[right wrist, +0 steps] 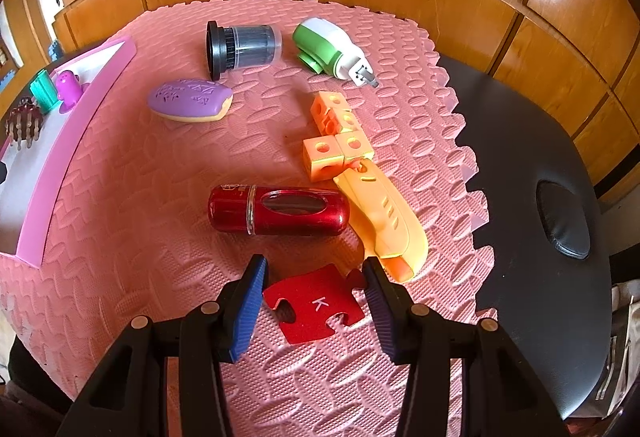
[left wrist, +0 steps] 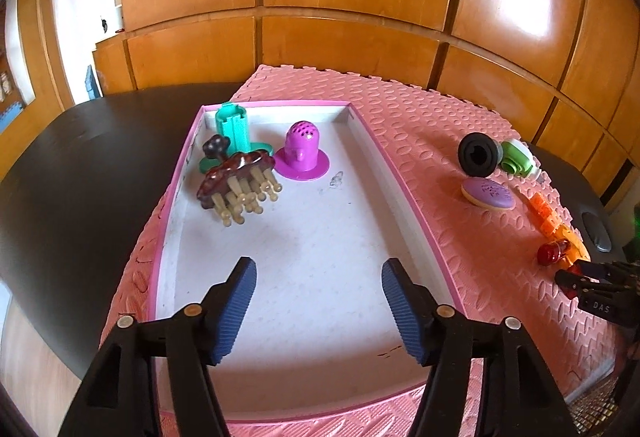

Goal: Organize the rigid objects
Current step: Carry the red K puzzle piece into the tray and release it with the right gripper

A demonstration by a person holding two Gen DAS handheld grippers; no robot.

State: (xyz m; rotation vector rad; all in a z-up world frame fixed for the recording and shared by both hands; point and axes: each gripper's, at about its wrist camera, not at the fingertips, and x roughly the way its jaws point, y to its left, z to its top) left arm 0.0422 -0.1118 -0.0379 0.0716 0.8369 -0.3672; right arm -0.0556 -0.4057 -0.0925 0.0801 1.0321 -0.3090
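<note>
Three toys sit in the tray (left wrist: 400, 173) beyond the wide, empty left tongs (left wrist: 318, 311) — seven remain outside; right tongs (right wrist: 314, 311) wide around the red puzzle piece (right wrist: 316, 307).

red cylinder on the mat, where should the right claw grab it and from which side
Grip the red cylinder across its middle, coming down from above with the right claw open. It lies on its side, long axis crosswise to the fingers, so they can close on its front and back curves. The yellow piece touches its right end, so stay off that end.
</note>
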